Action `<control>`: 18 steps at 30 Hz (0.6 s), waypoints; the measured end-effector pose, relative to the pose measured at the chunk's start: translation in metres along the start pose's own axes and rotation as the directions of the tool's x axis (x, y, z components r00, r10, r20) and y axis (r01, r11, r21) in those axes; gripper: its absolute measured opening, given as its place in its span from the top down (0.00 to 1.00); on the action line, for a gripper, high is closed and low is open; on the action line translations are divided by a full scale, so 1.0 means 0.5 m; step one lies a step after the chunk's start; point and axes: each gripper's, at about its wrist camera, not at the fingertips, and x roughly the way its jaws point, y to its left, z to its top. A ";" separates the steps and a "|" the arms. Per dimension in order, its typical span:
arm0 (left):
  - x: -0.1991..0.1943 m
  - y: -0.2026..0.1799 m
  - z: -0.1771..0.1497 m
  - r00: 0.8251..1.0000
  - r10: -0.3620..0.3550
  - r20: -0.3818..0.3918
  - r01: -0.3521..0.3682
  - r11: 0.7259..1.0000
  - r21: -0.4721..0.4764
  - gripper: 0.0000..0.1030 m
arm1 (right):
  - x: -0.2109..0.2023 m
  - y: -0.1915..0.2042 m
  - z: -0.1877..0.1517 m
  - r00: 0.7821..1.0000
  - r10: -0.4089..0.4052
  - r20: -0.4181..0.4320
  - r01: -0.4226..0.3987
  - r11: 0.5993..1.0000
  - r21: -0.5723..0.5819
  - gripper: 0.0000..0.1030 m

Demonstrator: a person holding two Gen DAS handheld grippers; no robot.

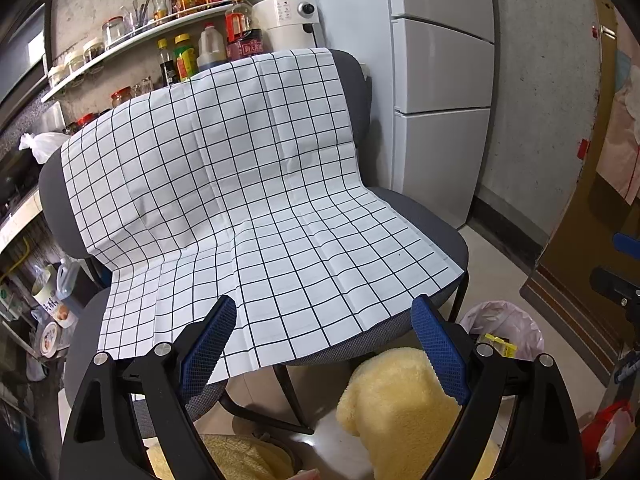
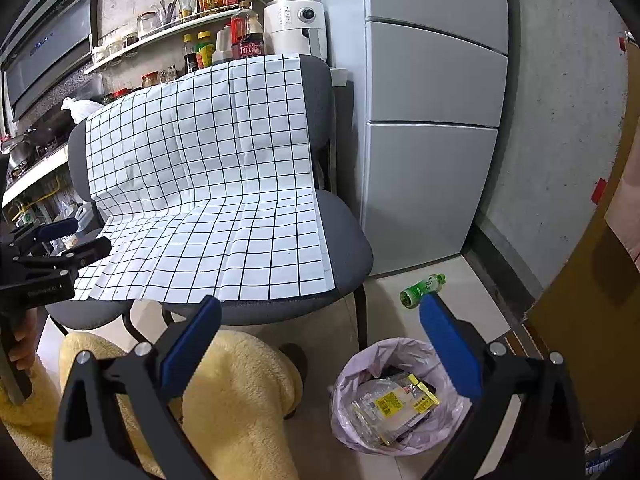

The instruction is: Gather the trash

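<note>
Trash bin (image 2: 400, 396), lined with crinkled pink plastic, holds glossy wrappers (image 2: 394, 406); beyond, a green bottle (image 2: 422, 289) lies slantwise on tile. Both grippers (image 1: 324, 322) (image 2: 318, 322) gape, empty.

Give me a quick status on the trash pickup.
Left tool and right tool open, empty. Bottle lies on floor beside fridge. Wrappers already in bin. Nothing blocking.

Both the left gripper (image 1: 324, 320) and the right gripper (image 2: 320, 320) are held level, jaws spread wide, gripping nothing.
</note>
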 end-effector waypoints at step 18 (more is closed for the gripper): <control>-0.001 0.007 0.000 1.000 -0.001 0.000 0.001 1.000 -0.002 0.14 | 0.004 0.003 -0.004 1.000 0.000 -0.001 0.000 1.000 0.000 0.06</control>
